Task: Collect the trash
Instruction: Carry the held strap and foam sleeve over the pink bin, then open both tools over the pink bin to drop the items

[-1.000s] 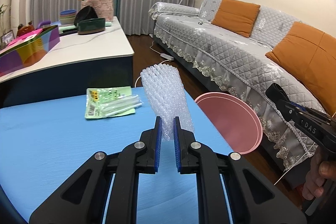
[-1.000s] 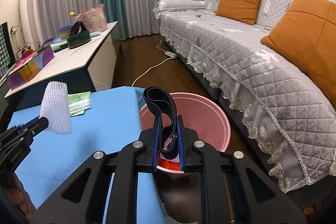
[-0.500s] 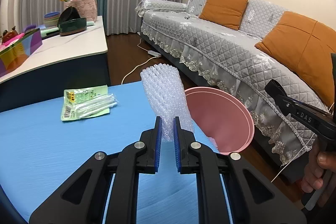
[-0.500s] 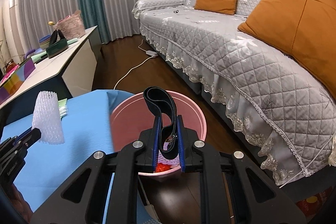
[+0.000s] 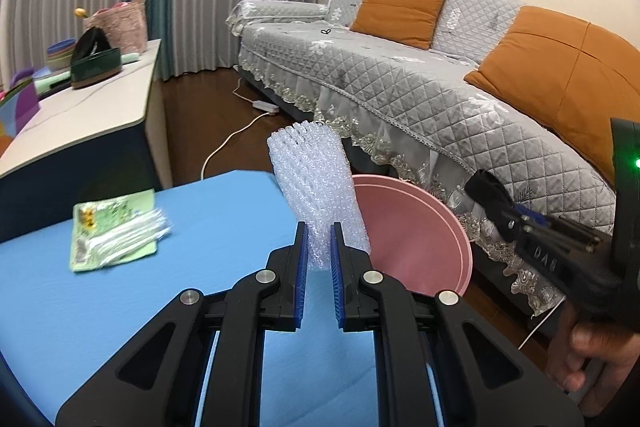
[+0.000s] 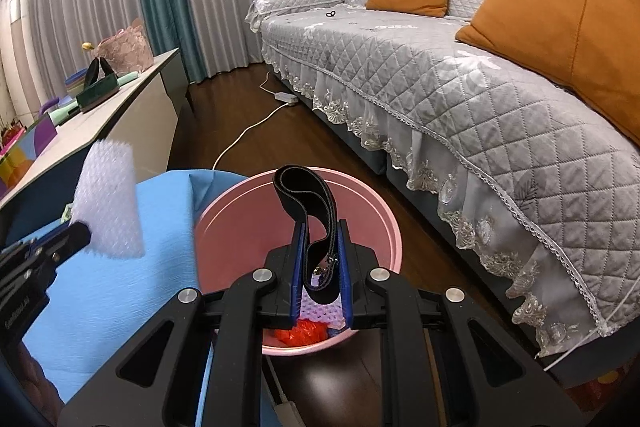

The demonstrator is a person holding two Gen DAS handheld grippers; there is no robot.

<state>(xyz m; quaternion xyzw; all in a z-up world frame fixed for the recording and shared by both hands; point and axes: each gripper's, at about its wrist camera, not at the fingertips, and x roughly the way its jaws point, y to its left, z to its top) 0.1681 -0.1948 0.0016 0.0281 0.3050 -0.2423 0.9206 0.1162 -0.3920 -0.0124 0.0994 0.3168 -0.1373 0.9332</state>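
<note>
My left gripper (image 5: 319, 239) is shut on a roll of clear bubble wrap (image 5: 316, 195) and holds it upright over the right edge of the blue table (image 5: 120, 307), beside the pink bin (image 5: 420, 243). My right gripper (image 6: 320, 239) is shut on a black strap loop (image 6: 308, 195) and holds it above the pink bin (image 6: 248, 227), which has red and white trash at its bottom. The bubble wrap also shows at the left of the right wrist view (image 6: 108, 203). A green packet with clear plastic (image 5: 112, 231) lies on the table.
A grey quilted sofa (image 5: 440, 83) with orange cushions runs along the right. A white cabinet (image 5: 80, 107) with bags and bowls stands at the far left. A white cable and power strip (image 5: 260, 107) lie on the dark wood floor.
Both grippers have moved right toward the pink bin. The strap now hangs over the bin's middle. The bubble wrap has come to the table's right edge.
</note>
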